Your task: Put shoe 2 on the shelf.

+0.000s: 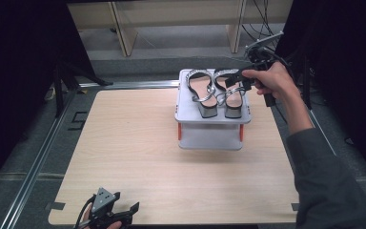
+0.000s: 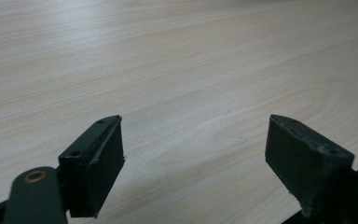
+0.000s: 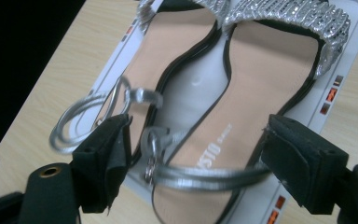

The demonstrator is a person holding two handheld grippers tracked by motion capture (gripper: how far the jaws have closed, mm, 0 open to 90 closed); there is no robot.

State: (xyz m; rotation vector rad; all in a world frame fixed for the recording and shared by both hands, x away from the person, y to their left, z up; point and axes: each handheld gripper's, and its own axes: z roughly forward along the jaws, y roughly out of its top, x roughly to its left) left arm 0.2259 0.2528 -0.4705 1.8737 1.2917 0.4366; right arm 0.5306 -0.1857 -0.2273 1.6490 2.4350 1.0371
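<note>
We count two grippers. Nearest, our left gripper [image 1: 124, 213] sits at the worktop's [image 1: 138, 157] near edge, jaws spread over bare wood. Farther off, one grey two-tier shelf [image 1: 213, 118] carries two silver-strapped sandals [image 1: 217, 93] side by side on its top tier. Our right gripper [image 1: 233, 78] hovers over the right sandal [image 3: 261, 88], jaws spread astride its heel strap [image 3: 205, 177], not pinching it.
</note>
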